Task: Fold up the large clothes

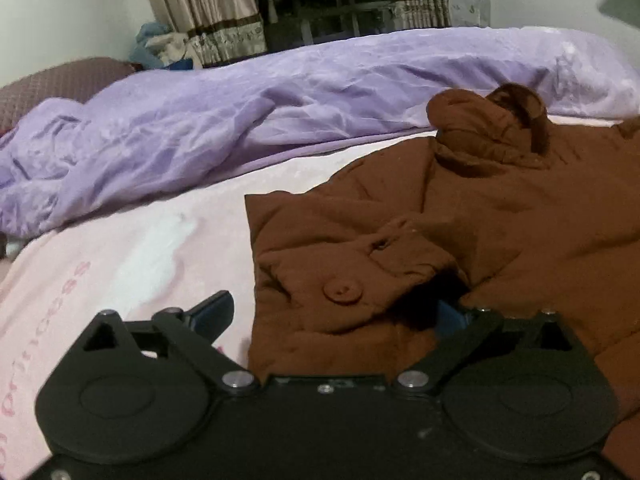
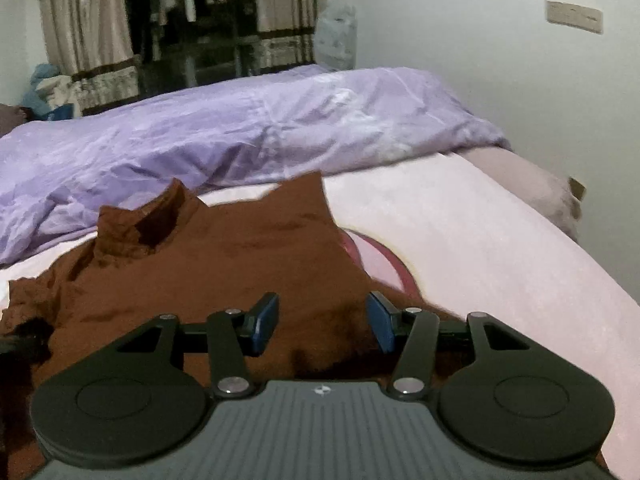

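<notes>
A large brown coat (image 1: 460,216) lies spread on the pink bed sheet (image 1: 132,248), with a cuff and round button (image 1: 343,291) near me and its hood (image 1: 492,128) at the far side. My left gripper (image 1: 332,316) is open; its left finger hangs over the sheet and its right fingertip is partly under a coat fold. In the right wrist view the coat (image 2: 224,264) fills the middle. My right gripper (image 2: 322,322) is open just above the coat's near edge, holding nothing.
A crumpled purple duvet (image 1: 240,120) lies along the far side of the bed (image 2: 480,240). Curtains (image 2: 84,28) and a dark window stand behind. A white wall is on the right. A dark red pillow (image 1: 60,80) sits at far left.
</notes>
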`<state>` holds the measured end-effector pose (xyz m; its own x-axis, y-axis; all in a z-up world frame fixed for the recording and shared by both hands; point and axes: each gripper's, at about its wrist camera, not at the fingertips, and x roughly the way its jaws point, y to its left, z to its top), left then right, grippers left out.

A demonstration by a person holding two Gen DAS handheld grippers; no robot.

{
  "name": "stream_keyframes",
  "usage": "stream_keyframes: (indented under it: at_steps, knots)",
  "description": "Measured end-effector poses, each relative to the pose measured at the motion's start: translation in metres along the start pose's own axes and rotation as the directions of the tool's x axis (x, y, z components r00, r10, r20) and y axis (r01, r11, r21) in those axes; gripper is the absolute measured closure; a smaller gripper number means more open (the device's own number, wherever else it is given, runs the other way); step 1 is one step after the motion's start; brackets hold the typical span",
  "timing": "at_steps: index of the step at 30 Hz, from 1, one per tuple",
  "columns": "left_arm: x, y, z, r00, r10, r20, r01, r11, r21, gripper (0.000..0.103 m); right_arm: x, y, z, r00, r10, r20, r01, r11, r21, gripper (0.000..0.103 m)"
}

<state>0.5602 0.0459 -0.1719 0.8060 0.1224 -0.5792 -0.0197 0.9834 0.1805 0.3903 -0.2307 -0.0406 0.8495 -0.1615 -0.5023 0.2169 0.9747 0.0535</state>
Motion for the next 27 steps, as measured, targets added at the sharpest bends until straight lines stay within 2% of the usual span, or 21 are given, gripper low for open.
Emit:
stream_keyframes:
  at_steps: [2, 4, 6, 7, 9, 10, 11, 13, 14, 15, 18, 19, 21, 23, 24, 25, 27]
  knots:
    - [0.002, 0.001, 0.000, 1.000, -0.001, 0.002, 0.001, 1.000, 0.004, 0.000, 0.016, 0.002, 0.008, 0.999, 0.025, 0.036, -0.025, 1.000, 0.005, 0.048]
    - [0.003, 0.003, -0.003, 1.000, -0.002, 0.010, 0.002, 1.000, -0.007, 0.000, 0.036, 0.008, 0.015, 0.994, 0.094, 0.055, -0.095, 0.995, 0.011, 0.070]
    - [0.002, 0.002, -0.004, 1.000, -0.010, 0.012, 0.010, 1.000, -0.017, 0.000, 0.063, 0.023, 0.017, 0.982, 0.188, 0.028, -0.186, 0.981, -0.048, 0.078]
    - [0.001, 0.003, -0.006, 1.000, -0.015, 0.011, 0.015, 1.000, -0.024, 0.000, 0.080, 0.033, 0.015, 0.981, 0.191, 0.014, -0.189, 0.977, -0.100, 0.081]
    - [0.001, 0.008, -0.007, 0.999, -0.037, 0.012, 0.038, 0.998, -0.051, 0.000, 0.112, 0.041, 0.004, 0.995, 0.102, -0.002, -0.101, 0.977, -0.190, 0.081]
    - [0.001, 0.011, -0.007, 0.998, -0.057, 0.013, 0.058, 0.996, -0.074, 0.000, 0.130, 0.037, -0.004, 0.998, 0.065, -0.014, -0.067, 0.973, -0.220, 0.085]
    - [0.000, 0.014, -0.008, 0.997, -0.080, 0.019, 0.081, 0.992, -0.096, 0.000, 0.141, 0.028, -0.009, 0.997, 0.072, -0.027, -0.076, 0.974, -0.215, 0.086]
    - [0.000, 0.018, -0.009, 0.994, -0.106, 0.024, 0.108, 0.986, -0.125, 0.000, 0.146, 0.004, -0.006, 0.986, 0.163, -0.035, -0.166, 0.980, -0.111, 0.087]
    - [0.000, 0.019, -0.009, 0.994, -0.109, 0.023, 0.112, 0.985, -0.129, 0.000, 0.150, -0.004, -0.003, 0.982, 0.184, -0.039, -0.186, 0.979, -0.087, 0.092]
    - [0.000, 0.018, -0.009, 0.993, -0.117, 0.027, 0.119, 0.985, -0.127, 0.000, 0.156, -0.013, 0.000, 0.981, 0.186, -0.050, -0.189, 0.980, -0.065, 0.103]
    - [-0.004, 0.015, -0.011, 0.993, -0.114, 0.042, 0.119, 0.986, -0.115, 0.000, 0.161, -0.039, 0.002, 0.955, 0.291, -0.061, -0.284, 0.953, 0.105, 0.103]
    - [-0.010, 0.015, -0.010, 0.994, -0.096, 0.060, 0.102, 0.988, -0.112, 0.000, 0.158, -0.041, 0.002, 0.952, 0.300, -0.068, -0.291, 0.950, 0.114, 0.103]
    - [-0.032, 0.008, -0.005, 0.991, -0.035, 0.128, 0.042, 0.997, -0.057, 0.000, 0.141, -0.029, 0.008, 0.972, 0.227, -0.067, -0.226, 0.974, 0.019, 0.103]
    - [-0.064, -0.001, 0.005, 0.966, -0.031, 0.257, 0.028, 0.999, 0.016, 0.000, 0.117, -0.013, 0.019, 0.992, 0.121, 0.025, -0.119, 0.990, -0.075, 0.087]
    - [-0.075, -0.005, 0.011, 0.951, -0.052, 0.306, 0.039, 0.998, 0.048, 0.000, 0.111, -0.007, 0.027, 0.994, 0.074, 0.079, -0.067, 0.993, -0.095, 0.070]
    - [-0.078, -0.007, 0.017, 0.944, -0.064, 0.324, 0.045, 0.997, 0.065, 0.000, 0.108, -0.003, 0.035, 0.991, 0.043, 0.128, -0.031, 0.995, -0.098, 0.060]
    - [-0.067, -0.011, 0.031, 0.949, -0.055, 0.312, 0.037, 0.997, 0.063, 0.000, 0.118, 0.000, 0.046, 0.987, 0.022, 0.158, -0.006, 0.995, -0.099, 0.058]
